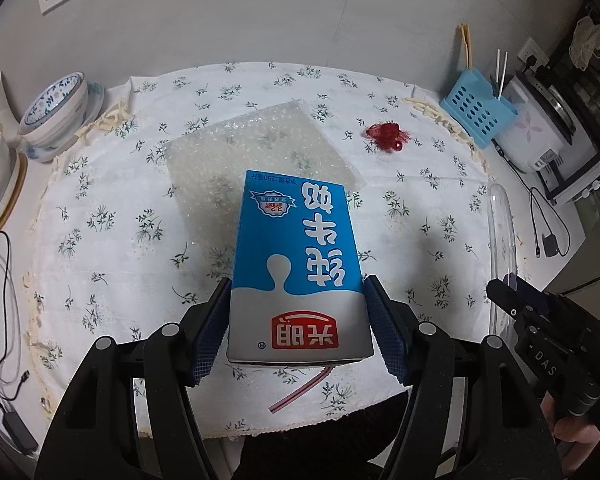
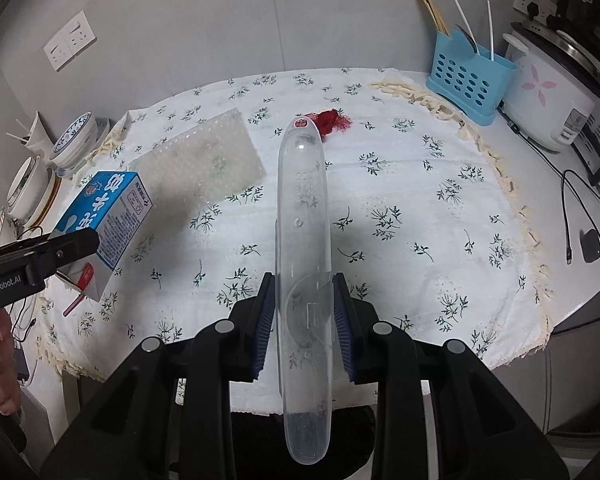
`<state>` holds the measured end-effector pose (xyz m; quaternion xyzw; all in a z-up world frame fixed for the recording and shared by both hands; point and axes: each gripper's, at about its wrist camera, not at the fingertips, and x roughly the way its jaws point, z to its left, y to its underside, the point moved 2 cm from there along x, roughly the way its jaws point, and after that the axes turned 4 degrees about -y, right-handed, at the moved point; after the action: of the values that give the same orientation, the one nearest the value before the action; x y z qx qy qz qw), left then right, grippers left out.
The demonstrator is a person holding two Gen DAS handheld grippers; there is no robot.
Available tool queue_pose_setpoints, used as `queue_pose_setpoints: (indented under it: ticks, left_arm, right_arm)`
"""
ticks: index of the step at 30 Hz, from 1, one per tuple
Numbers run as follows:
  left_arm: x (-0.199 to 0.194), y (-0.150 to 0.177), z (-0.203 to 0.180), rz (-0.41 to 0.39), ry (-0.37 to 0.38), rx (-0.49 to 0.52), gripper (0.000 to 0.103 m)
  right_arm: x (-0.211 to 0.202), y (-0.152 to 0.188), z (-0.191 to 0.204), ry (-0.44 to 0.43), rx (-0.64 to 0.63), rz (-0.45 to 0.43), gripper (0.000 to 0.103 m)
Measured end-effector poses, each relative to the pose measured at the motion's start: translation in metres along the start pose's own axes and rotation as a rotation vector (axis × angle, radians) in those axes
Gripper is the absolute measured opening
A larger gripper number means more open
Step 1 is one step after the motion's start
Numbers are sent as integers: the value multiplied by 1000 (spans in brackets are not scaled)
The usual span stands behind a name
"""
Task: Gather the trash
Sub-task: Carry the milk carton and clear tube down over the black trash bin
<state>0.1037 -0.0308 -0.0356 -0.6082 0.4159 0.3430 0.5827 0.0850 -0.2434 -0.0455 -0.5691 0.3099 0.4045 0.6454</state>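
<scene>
Above the floral-clothed tabletop (image 2: 420, 184), left gripper (image 1: 298, 320) jaws clamp a blue milk carton (image 1: 298, 264); right gripper (image 2: 304, 320) jaws, narrow, pinch a clear plastic case (image 2: 304, 240).

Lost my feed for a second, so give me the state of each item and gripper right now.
Left gripper: shut on milk carton.
Milk carton: held, straw sticking out.
Right gripper: shut on clear plastic case.
Clear plastic case: held, closed.
Bubble wrap: flat on tablecloth.
Red netting: crumpled on tablecloth.
</scene>
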Motion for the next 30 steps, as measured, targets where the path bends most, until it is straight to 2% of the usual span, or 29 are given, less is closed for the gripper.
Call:
queue_pose_setpoints:
  ticks: [21,30]
  left_arm:
    - [-20,73,-26,-1,-25,-36,64]
    - [-22,113,-33,23,-39,-59,64]
  right_arm:
    - [-33,46,-18,-42,-53,-4,27]
    - [-42,74,-26,-64,-73,9,27]
